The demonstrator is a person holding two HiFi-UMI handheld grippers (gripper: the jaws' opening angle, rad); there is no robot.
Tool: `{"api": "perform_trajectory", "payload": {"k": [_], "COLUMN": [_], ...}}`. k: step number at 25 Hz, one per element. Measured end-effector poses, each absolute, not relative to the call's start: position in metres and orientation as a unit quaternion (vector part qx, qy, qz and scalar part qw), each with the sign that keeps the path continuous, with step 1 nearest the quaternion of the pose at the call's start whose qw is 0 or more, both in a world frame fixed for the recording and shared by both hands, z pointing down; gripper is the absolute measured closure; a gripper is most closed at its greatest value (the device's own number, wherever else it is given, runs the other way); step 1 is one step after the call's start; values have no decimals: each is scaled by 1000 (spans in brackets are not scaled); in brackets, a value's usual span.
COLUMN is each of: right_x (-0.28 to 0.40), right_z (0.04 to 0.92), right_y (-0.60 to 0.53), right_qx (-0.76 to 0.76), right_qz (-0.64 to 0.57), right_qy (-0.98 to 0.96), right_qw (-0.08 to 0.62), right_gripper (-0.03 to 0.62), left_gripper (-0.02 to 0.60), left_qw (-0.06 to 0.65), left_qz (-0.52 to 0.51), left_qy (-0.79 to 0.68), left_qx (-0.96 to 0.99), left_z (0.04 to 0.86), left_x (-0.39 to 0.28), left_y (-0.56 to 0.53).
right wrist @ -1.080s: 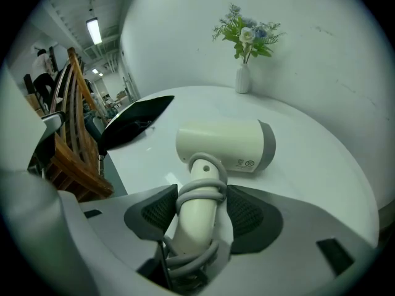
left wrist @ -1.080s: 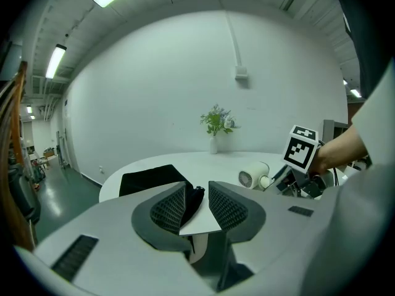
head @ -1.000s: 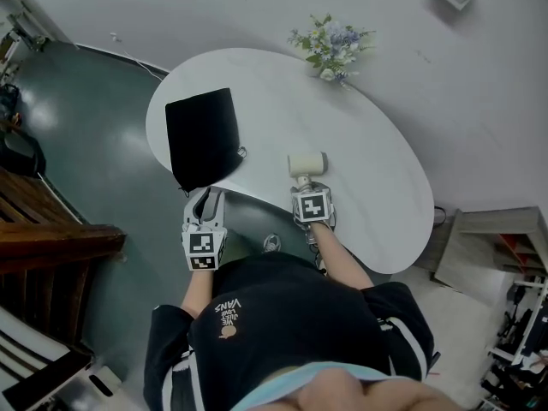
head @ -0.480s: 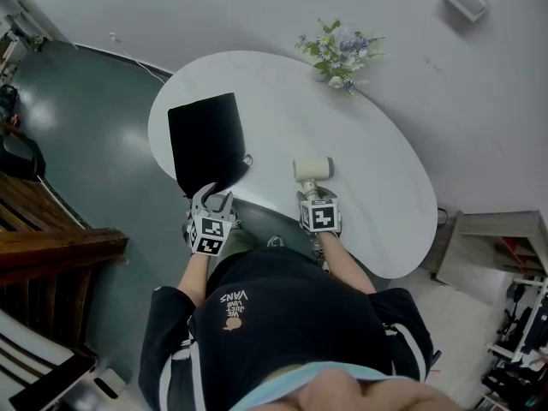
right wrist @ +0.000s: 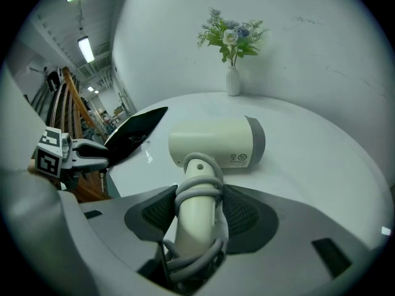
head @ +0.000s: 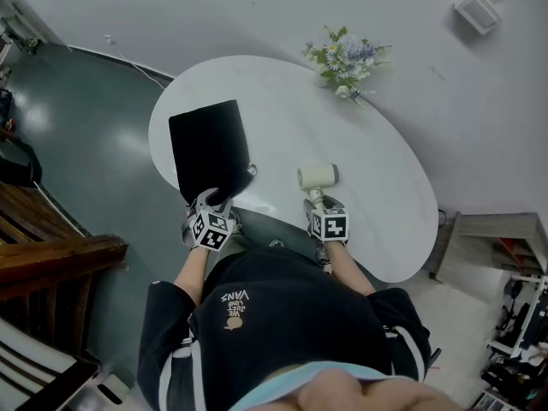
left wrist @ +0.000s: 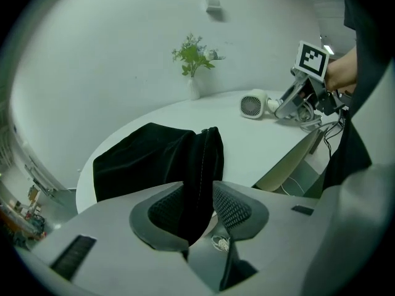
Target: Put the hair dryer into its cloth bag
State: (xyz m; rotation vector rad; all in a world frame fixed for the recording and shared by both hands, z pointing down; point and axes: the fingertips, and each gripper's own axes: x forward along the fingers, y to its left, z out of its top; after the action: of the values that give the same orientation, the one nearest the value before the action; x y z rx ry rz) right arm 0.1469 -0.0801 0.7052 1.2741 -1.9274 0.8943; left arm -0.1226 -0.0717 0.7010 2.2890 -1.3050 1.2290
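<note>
A black cloth bag point(head: 210, 148) lies flat on the left part of the white table point(head: 377, 169), its near corner hanging over the table's edge. My left gripper point(head: 208, 199) sits at that corner. In the left gripper view the bag's point(left wrist: 154, 159) hem runs between the wide jaws of the left gripper point(left wrist: 200, 193), which are closing without pressing on it. The cream hair dryer point(head: 318, 176) lies on the table to the right. My right gripper point(right wrist: 199, 196) is shut on the hair dryer's point(right wrist: 216, 142) handle, around which the cord is coiled.
A white vase of flowers point(head: 347, 58) stands at the table's far edge by the wall. Wooden furniture point(head: 51, 247) stands on the floor at the left. The person's dark-shirted body is close against the near table edge.
My left gripper has come down and forward from below the table's edge onto the bag's hanging corner, and its jaws stand wider. The right gripper and the hair dryer have barely moved.
</note>
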Motion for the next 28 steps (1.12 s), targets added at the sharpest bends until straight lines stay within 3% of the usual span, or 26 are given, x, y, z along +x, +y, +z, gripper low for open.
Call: {"api": "perform_trajectory", "payload": {"k": [6, 13, 28], "right_x": [150, 150, 112], "right_z": [696, 688, 660], "right_y": [-89, -96, -101], "right_qx": [493, 498, 460], "right_qz": [388, 408, 373], "right_qy": [-727, -723, -766], "right_qw": [278, 249, 248], "right_gripper": [368, 368, 368], "left_gripper": [539, 545, 548], "left_qw": [132, 163, 139], "left_qz": [415, 391, 324], "left_qy": [-421, -386, -360], "left_qx": [796, 819, 864], "left_z": [696, 683, 628], "left_x": [-121, -111, -59], "left_y": [-87, -103, -173]}}
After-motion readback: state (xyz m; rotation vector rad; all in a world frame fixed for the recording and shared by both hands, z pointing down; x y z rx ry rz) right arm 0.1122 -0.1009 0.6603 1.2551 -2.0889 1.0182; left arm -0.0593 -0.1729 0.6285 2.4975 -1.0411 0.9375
